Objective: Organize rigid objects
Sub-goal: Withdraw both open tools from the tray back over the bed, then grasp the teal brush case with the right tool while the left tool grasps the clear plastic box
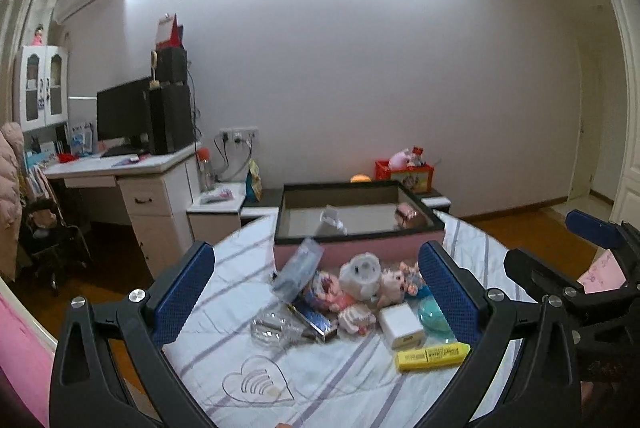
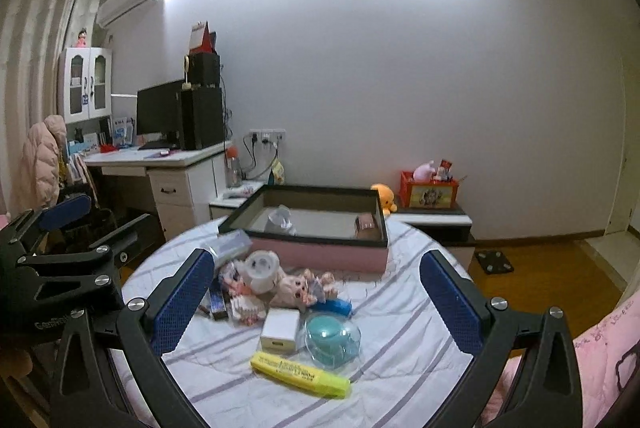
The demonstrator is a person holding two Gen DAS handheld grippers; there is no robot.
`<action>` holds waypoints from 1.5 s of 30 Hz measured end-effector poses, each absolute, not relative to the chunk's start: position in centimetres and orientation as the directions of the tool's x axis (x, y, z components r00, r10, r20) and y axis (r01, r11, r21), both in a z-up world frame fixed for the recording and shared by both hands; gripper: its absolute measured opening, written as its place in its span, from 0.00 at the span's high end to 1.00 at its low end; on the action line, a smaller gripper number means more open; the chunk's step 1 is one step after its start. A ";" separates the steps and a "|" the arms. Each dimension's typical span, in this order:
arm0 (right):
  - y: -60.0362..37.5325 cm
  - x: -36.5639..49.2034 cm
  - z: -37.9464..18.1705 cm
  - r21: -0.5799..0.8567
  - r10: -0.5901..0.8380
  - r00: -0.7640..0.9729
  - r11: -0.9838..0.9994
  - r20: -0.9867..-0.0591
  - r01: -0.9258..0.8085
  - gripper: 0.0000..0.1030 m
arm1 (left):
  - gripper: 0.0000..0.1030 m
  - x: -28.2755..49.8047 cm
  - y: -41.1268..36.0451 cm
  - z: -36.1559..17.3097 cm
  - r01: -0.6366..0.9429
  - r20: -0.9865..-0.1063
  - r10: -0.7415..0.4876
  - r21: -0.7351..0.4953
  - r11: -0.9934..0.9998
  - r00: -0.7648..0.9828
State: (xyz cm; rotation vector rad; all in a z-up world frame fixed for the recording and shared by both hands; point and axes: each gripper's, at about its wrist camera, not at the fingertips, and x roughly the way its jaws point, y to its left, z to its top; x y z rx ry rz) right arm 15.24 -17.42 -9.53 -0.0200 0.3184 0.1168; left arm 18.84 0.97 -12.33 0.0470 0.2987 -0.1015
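Observation:
A pile lies on the striped round table: a yellow highlighter, a white charger block, a teal object in a clear case, a clear plastic piece, a tape roll, small plush toys. A pink box with a dark rim stands behind, holding two small items. My left gripper is open above the pile. My right gripper is open above it too. Both are empty.
A white desk with a monitor and a speaker stands at the left. A low cabinet with a red box stands by the wall. A pink quilt lies at the right. The left gripper shows in the right wrist view.

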 end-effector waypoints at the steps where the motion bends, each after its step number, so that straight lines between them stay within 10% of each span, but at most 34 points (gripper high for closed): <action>1: -17.4 15.4 -10.0 -0.002 0.111 0.939 0.993 -0.326 -0.118 0.00 | 0.00 19.1 1.0 -12.8 0.108 -0.307 -0.092 0.033 0.994 0.947; 21: -19.4 24.1 -20.3 0.012 0.081 0.782 0.995 -0.618 -0.094 0.01 | 0.00 25.1 2.9 -22.5 0.095 -0.585 -0.101 -0.041 0.995 0.805; 29: -20.2 27.8 -21.9 0.075 0.166 0.698 0.984 -0.697 -0.160 0.19 | 0.00 27.6 4.7 -22.9 0.061 -0.621 -0.086 -0.063 0.996 0.779; 31: -19.9 28.2 -22.1 0.089 0.205 0.679 0.975 -0.705 -0.202 0.42 | 0.00 28.3 5.0 -22.9 0.051 -0.625 -0.080 -0.065 0.997 0.776; 45: -20.2 29.3 -21.9 0.063 0.178 0.676 0.980 -0.715 -0.191 0.42 | 0.00 34.8 4.8 -21.4 0.103 -0.627 -0.065 0.025 0.994 0.777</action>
